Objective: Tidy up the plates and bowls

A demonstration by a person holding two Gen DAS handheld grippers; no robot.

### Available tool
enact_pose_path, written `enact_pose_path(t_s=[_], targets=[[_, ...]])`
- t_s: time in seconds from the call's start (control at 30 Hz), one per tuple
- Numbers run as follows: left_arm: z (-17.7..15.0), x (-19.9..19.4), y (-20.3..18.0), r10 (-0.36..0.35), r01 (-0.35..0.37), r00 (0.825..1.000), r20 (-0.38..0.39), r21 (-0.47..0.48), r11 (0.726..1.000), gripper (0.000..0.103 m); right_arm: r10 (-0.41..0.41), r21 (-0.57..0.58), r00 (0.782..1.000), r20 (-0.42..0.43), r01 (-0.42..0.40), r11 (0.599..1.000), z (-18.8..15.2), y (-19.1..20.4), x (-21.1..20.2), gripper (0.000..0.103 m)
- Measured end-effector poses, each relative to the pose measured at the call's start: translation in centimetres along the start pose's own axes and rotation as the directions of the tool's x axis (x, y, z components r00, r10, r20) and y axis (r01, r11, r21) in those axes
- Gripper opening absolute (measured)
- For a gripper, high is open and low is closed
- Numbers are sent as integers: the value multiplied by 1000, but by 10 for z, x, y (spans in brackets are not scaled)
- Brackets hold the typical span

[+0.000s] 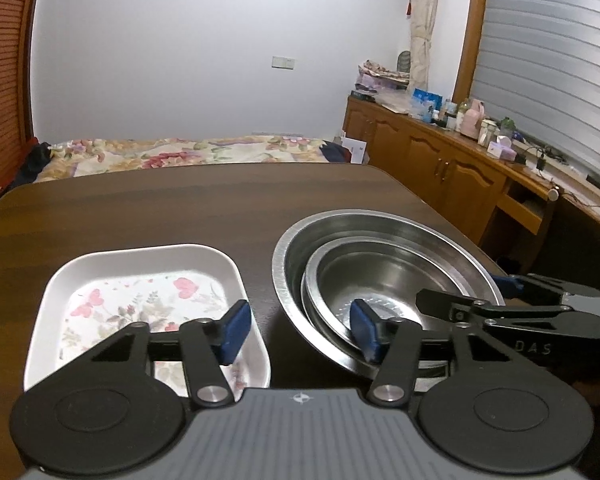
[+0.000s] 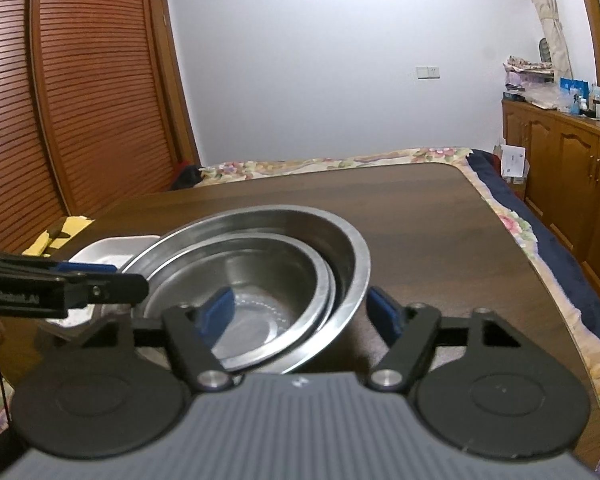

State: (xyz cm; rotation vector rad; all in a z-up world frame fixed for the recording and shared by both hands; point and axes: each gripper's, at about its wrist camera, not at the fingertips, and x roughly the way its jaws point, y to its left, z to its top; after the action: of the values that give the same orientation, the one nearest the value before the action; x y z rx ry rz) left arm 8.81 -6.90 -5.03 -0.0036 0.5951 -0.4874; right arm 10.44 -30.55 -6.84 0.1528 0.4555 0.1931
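A large steel bowl (image 1: 380, 228) with a smaller steel bowl (image 1: 372, 276) nested in it stands on the dark wooden table (image 1: 180, 200). A white rectangular tray (image 1: 140, 252) with a floral bottom lies just left of it. My left gripper (image 1: 300, 330) is open, one finger over the tray's near right corner and the other inside the bowls. My right gripper (image 2: 300, 312) is open and straddles the right rim of the large bowl (image 2: 280, 224), its left finger over the inner bowl (image 2: 260, 268). The tray (image 2: 112, 246) peeks out behind the bowls.
The table's far half (image 2: 420, 220) is bare wood, and its right edge (image 2: 540, 280) curves close to the bowls. A bed with a floral cover (image 1: 180, 152) lies beyond. Wooden cabinets (image 1: 440, 160) run along the right, louvered doors (image 2: 80, 100) on the left.
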Motion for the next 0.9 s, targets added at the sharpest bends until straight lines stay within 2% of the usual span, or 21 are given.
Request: enact_pose_path(t_s=[0.07,0.23,0.67,0.9], targets=[[-1,2,1,-10,10,1000,2,-13,1000,51,4,5,1000,4,-4,1000,0,1,1,62],[-1,8,0,-7,7,1000,9,-24,1000,37,7,23,1000,14,-7,1000,0,0,4,55],[-2,12,-7,6,-6,1000,-2,-13,1000,34,14,46,1000,17,-15,999,-5,-1,8,38],[3,1,-5,16,-16,1000,23,-13,1000,33,40,75,999,21,-42,996,1,3,3,37]])
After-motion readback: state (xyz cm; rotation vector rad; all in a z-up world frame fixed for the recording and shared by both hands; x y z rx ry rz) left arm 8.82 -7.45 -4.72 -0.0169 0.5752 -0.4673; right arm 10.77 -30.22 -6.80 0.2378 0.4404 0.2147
